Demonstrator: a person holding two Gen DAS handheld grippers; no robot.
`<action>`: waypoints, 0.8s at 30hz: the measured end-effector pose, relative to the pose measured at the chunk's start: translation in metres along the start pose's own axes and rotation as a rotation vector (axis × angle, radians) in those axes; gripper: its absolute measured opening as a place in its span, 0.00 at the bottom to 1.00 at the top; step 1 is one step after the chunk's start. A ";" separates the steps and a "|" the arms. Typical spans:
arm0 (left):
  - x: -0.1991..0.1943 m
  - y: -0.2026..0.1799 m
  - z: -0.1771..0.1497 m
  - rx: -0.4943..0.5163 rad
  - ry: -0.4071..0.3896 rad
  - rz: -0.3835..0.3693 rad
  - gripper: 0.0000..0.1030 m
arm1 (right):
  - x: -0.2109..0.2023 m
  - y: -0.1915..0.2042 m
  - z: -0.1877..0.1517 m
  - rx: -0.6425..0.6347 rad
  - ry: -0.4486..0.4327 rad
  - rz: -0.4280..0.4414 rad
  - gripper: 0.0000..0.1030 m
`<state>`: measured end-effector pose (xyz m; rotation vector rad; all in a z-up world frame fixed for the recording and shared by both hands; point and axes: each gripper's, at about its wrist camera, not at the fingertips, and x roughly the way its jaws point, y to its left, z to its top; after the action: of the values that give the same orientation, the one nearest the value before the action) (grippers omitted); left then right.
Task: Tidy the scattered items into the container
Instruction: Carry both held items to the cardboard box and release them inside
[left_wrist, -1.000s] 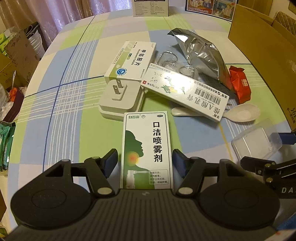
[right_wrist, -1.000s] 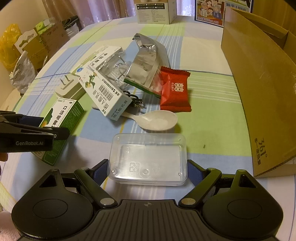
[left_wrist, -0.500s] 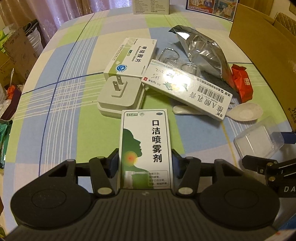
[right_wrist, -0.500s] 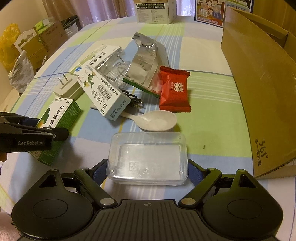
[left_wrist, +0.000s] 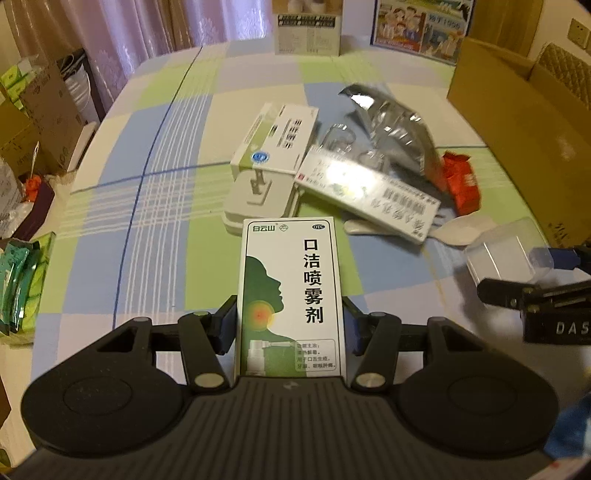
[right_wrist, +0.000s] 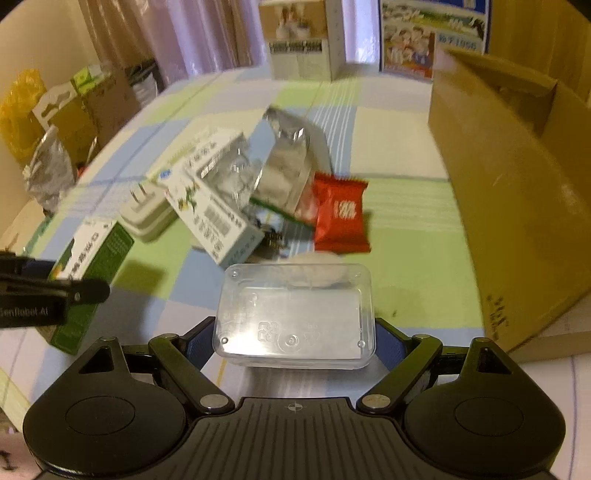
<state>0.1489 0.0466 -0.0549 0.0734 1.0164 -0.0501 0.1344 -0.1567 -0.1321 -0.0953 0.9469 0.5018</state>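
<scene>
My left gripper (left_wrist: 290, 325) is shut on a green-and-white spray box (left_wrist: 291, 291) and holds it lifted off the table; the box also shows in the right wrist view (right_wrist: 92, 266). My right gripper (right_wrist: 293, 339) is shut on a clear plastic box (right_wrist: 295, 317) and holds it raised; that box also shows in the left wrist view (left_wrist: 502, 254). The open cardboard box (right_wrist: 517, 192) stands at the right. A pile remains mid-table: white plug adapter (left_wrist: 258, 199), two medicine boxes (left_wrist: 277, 140), silver foil bag (left_wrist: 395, 125), red snack packet (right_wrist: 341, 218), white spoon (left_wrist: 461, 229).
The table has a checked cloth (left_wrist: 155, 206). A white carton (right_wrist: 306, 40) and a picture box (right_wrist: 424, 40) stand at the far edge. Cardboard and bags (left_wrist: 33, 122) lie off the table's left side. Green packets (left_wrist: 22, 280) sit at the left edge.
My left gripper closed on the spray box and lifted it. My right gripper closed on the clear box and raised it. Both views have tilted up and are blurred by motion.
</scene>
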 end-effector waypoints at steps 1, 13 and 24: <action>-0.006 -0.003 0.001 0.004 -0.007 -0.004 0.49 | -0.007 0.000 0.001 0.005 -0.012 -0.001 0.82; -0.060 -0.074 0.032 0.091 -0.102 -0.094 0.49 | -0.106 -0.050 0.027 0.045 -0.187 -0.078 0.82; -0.074 -0.192 0.082 0.187 -0.148 -0.242 0.49 | -0.156 -0.156 0.042 0.081 -0.234 -0.245 0.82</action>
<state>0.1644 -0.1511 0.0439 0.1147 0.8667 -0.3669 0.1619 -0.3397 -0.0045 -0.0766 0.7134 0.2416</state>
